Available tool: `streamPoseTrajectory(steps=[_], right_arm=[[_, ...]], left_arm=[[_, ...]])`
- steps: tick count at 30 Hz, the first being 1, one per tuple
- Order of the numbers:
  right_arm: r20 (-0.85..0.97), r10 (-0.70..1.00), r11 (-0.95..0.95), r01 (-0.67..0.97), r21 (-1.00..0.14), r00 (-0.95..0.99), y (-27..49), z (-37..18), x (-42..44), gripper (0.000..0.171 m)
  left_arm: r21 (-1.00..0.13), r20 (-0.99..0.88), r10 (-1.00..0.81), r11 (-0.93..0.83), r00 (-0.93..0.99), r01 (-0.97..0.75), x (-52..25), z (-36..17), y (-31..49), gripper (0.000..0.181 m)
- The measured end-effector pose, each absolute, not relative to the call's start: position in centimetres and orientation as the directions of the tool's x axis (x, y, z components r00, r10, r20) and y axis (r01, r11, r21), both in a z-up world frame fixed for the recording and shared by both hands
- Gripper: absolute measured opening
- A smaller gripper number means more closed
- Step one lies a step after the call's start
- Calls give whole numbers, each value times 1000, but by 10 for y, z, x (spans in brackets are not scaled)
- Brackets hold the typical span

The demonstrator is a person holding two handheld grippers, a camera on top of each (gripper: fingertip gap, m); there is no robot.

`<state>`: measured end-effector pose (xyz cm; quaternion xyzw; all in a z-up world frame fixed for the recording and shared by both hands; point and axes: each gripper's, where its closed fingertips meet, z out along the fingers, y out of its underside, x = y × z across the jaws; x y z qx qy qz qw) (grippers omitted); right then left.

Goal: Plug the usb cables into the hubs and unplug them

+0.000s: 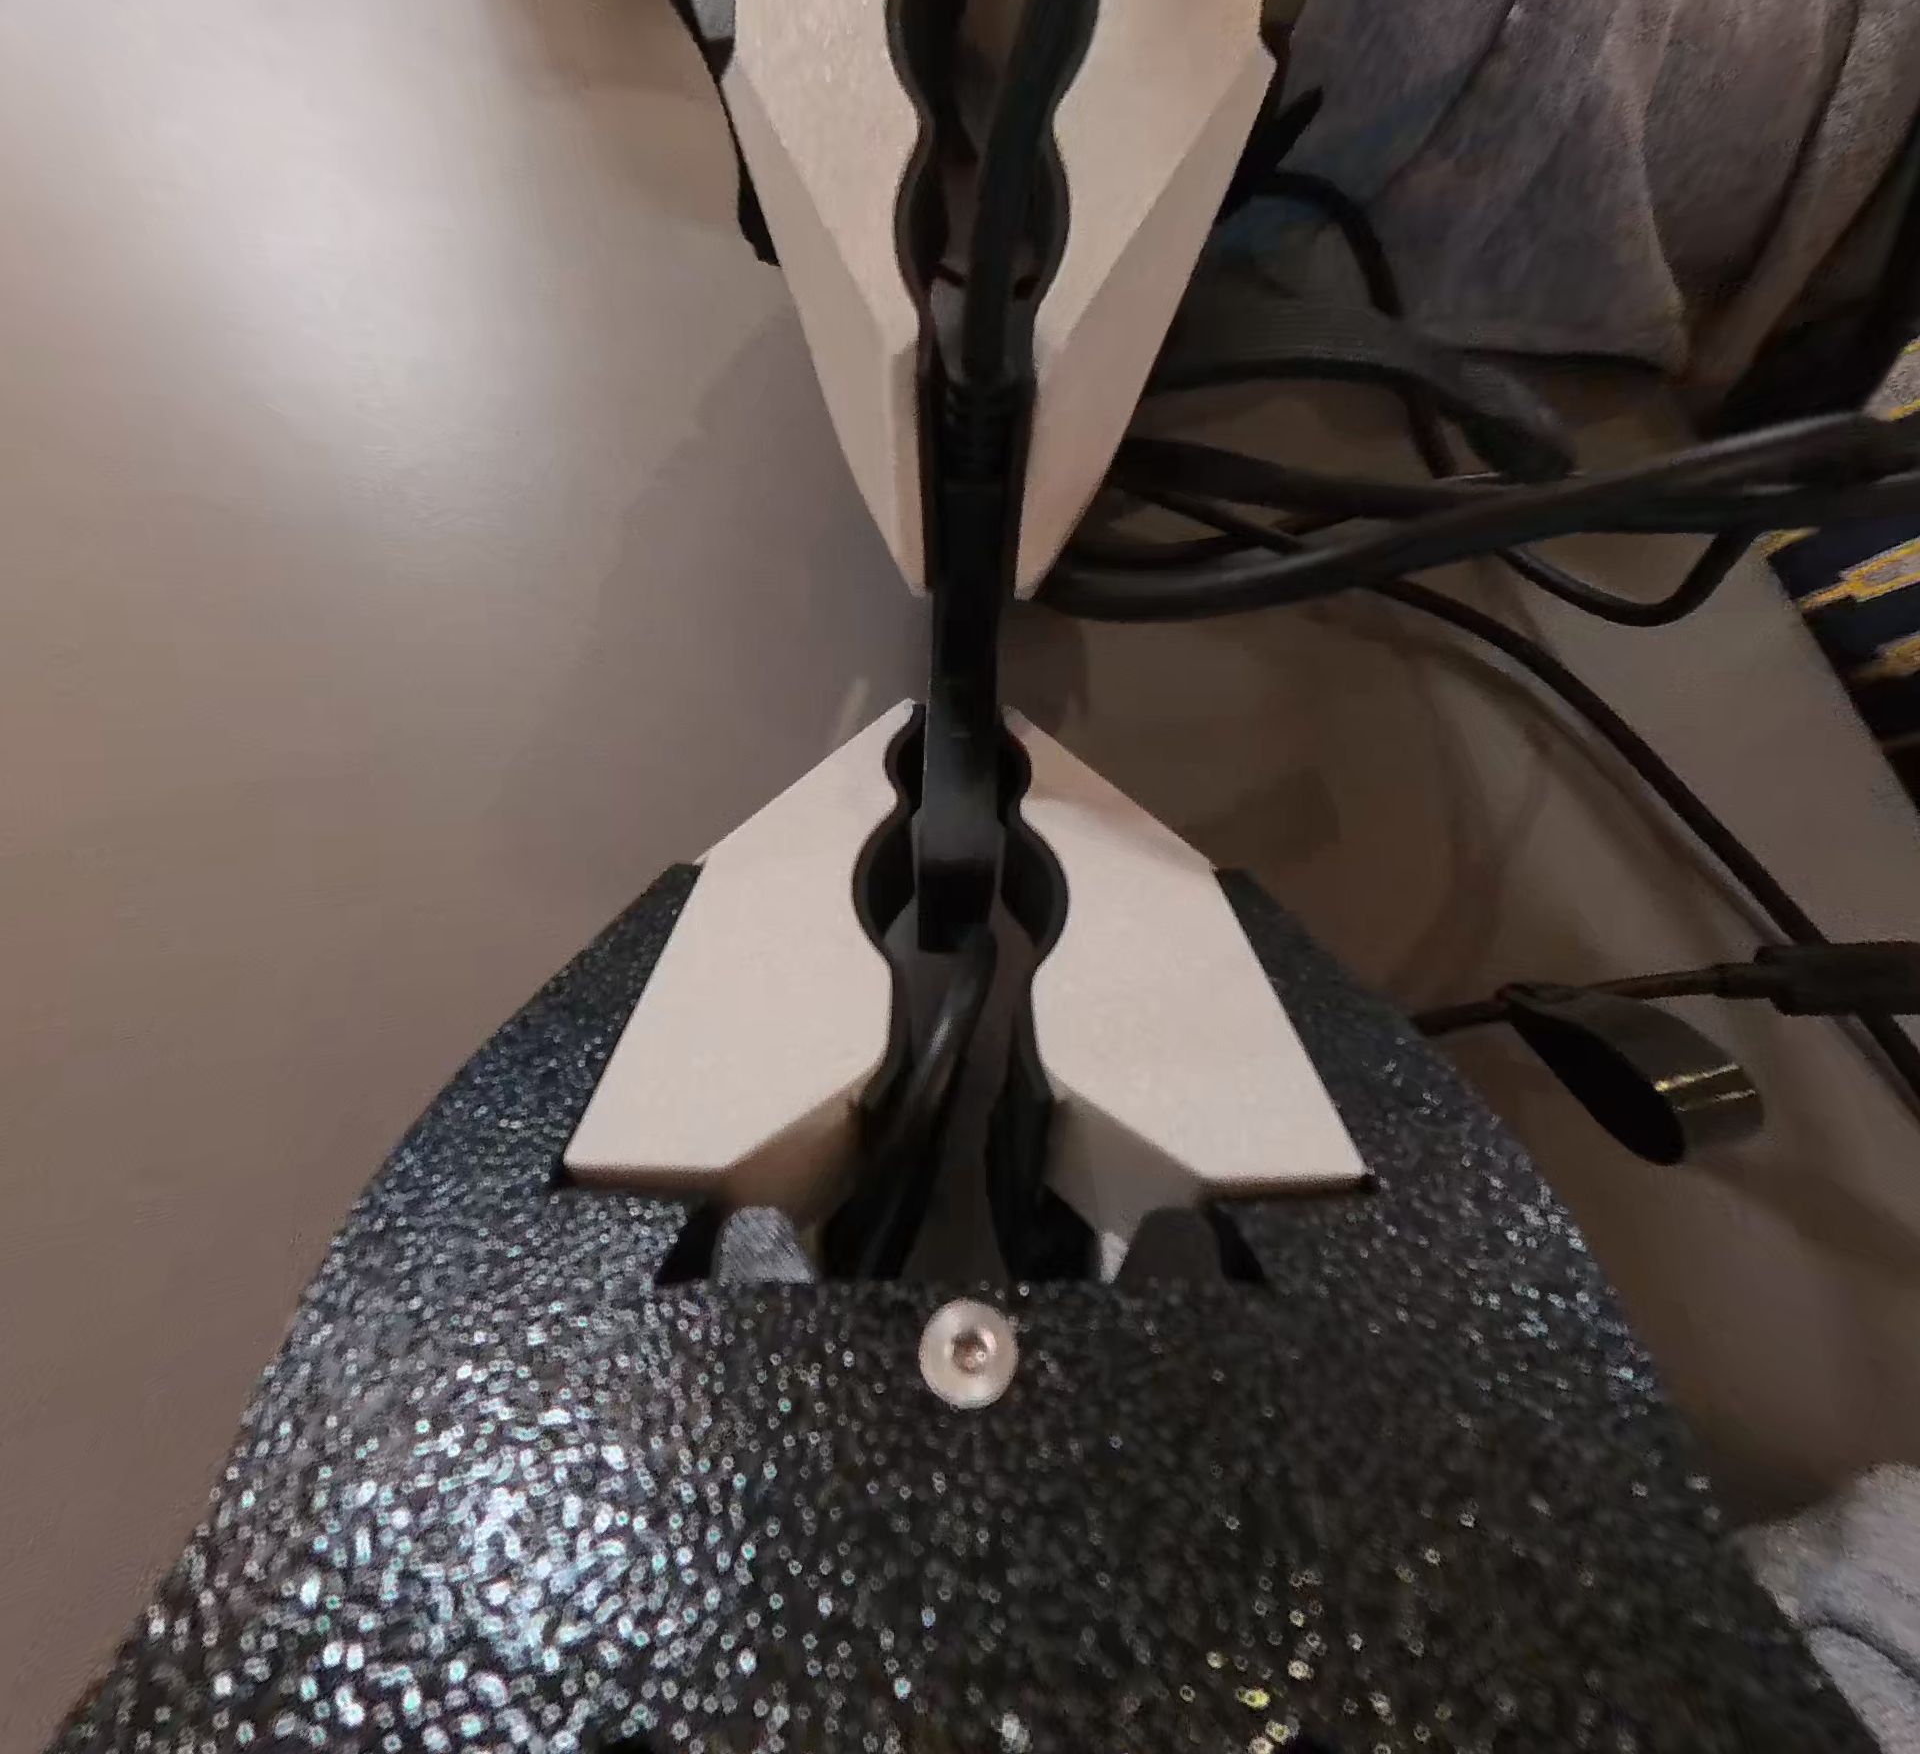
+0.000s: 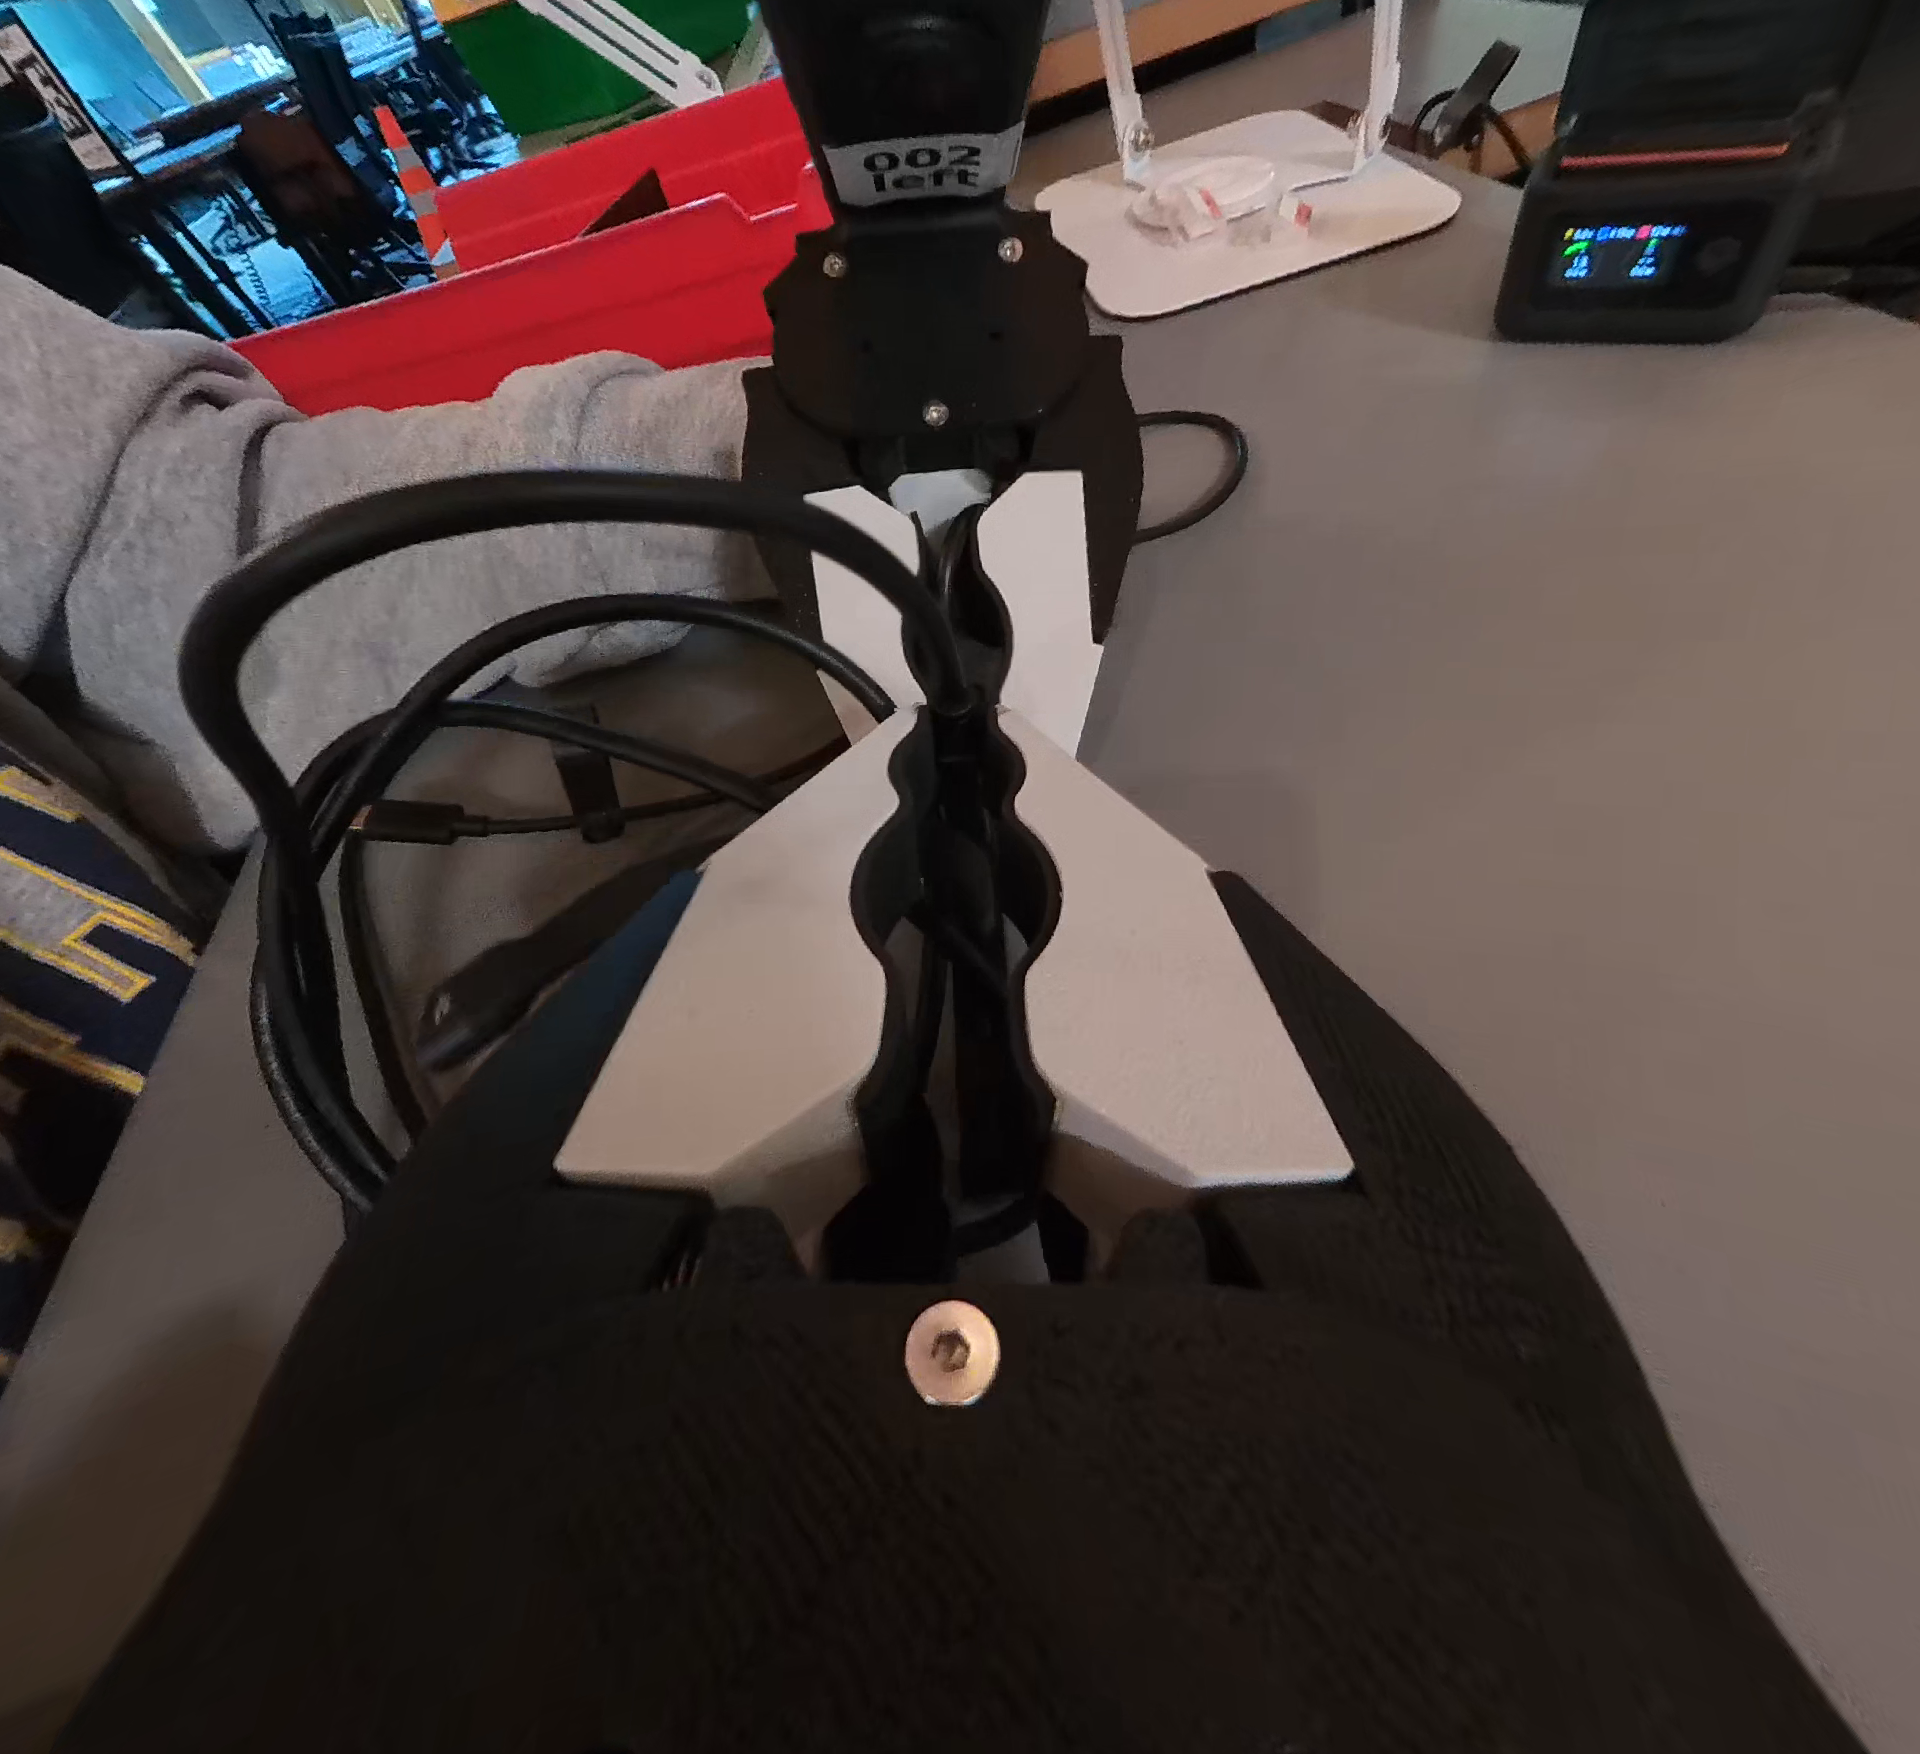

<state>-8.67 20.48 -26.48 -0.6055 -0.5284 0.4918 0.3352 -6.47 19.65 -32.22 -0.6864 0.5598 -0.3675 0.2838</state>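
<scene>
Two grippers meet nose to nose above grey table (image 2: 1455,769). Left gripper (image 1: 961,748) pinches black hub (image 1: 951,883); right gripper (image 2: 961,728) pinches cable plug (image 2: 951,717). Joint hidden, plugged or not unclear. Spare cables (image 2: 312,873) left of grippers.

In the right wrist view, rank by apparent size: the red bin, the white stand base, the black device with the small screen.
1. red bin
2. black device
3. white stand base

Device and base look close in size, so that order is unsure. All sit far back.
</scene>
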Motion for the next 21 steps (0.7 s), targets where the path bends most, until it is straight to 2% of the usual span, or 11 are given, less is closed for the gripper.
streamPoseTrajectory(steps=[4, 8, 14, 15, 17, 19, 21], right_arm=[[-236, 972, -214, 353, -911, -19, 204, -269, -89, 9], [-132, 991, -123, 426, -897, 7, 201, -275, -92, 9], [-137, 991, -129, 373, -919, 5, 202, -270, -92, 8], [-113, 994, -110, 369, -923, 14, 204, -268, -92, 12], [-107, 994, -109, 312, -944, 23, 206, -254, -91, 40], [-92, 994, -106, 310, -945, 61, 214, -247, -82, 55], [-16, 994, -55, 359, -932, 110, 223, -250, -72, 61]], left_arm=[[-791, 170, -980, -196, 100, -580, -65, -325, 196, 9], [-782, 136, -986, -167, 97, -600, -65, -328, 196, 8], [-793, 164, -982, -190, 97, -579, -65, -325, 195, 9], [-796, 166, -981, -195, 103, -573, -65, -324, 197, 9], [-820, 141, -981, -191, 134, -540, -65, -319, 203, 9], [-848, 106, -982, -170, 153, -502, -68, -312, 209, 9], [-860, 41, -985, -121, 170, -496, -72, -308, 214, 9]])
